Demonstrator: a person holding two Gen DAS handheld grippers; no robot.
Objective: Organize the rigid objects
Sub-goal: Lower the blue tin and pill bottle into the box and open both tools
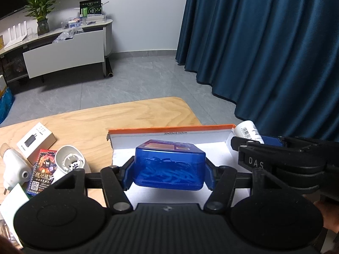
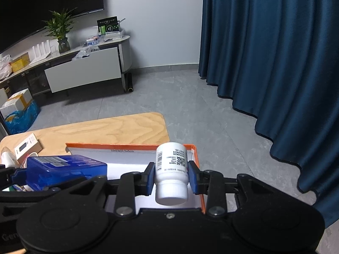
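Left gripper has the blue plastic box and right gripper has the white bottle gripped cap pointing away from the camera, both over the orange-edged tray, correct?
Not quite. The right wrist view shows the white bottle in the right gripper with its cap toward the camera. The left gripper does hold the blue plastic box, both over the orange-edged tray.

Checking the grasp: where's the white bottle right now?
Right wrist view: white bottle clamped in the right tongs, cap toward the camera, over the orange-edged box near its right wall.
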